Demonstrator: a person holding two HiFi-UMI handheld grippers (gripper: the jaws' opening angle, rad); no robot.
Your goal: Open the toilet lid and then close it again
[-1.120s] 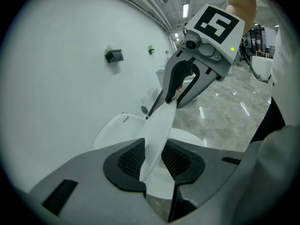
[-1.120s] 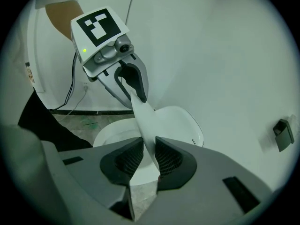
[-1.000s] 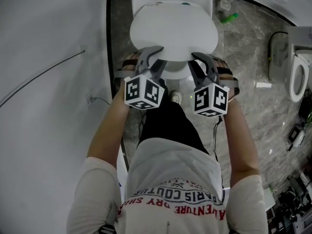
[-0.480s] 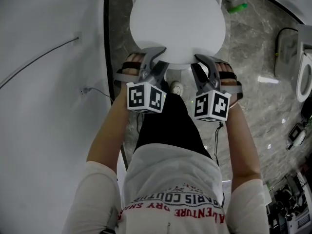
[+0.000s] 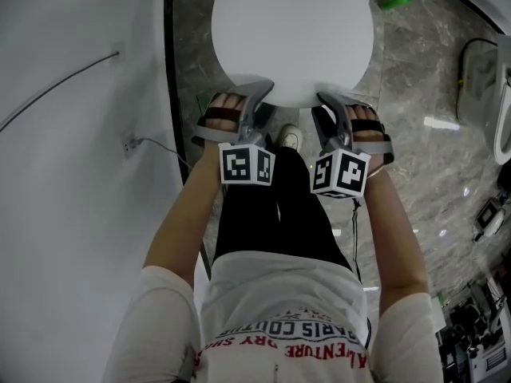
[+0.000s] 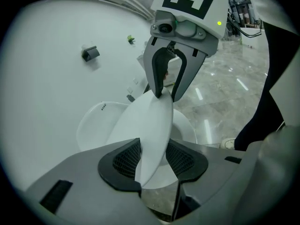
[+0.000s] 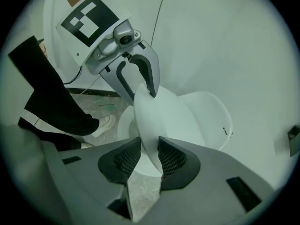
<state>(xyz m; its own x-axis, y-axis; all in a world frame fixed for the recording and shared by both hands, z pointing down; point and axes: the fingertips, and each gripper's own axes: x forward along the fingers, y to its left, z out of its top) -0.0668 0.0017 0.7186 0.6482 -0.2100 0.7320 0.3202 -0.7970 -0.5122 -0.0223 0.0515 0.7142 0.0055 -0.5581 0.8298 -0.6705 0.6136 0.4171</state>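
Note:
The white toilet lid [image 5: 291, 38] fills the top of the head view, and its front rim lies between both pairs of jaws. My left gripper [image 5: 259, 94] straddles the rim's left side and my right gripper [image 5: 327, 102] its right side. In the left gripper view the thin lid [image 6: 145, 125] stands tilted over the bowl [image 6: 93, 121], between the left gripper's [image 6: 153, 158] pads. The right gripper view shows the lid [image 7: 159, 116] between the right gripper's [image 7: 149, 156] pads. Both pairs of jaws have just been opening and look slack around the rim.
A white wall [image 5: 72, 150] with a thin cable [image 5: 60, 100] runs along the left. Grey marble floor [image 5: 415, 134] lies to the right, with a green bottle [image 5: 397, 1] and another toilet [image 5: 503, 126] at the edge. The person's shoe [image 5: 290, 138] stands by the bowl.
Both grippers have come down and toward the person with the lid's front rim. The lid has swung down with them and now hides the tank.

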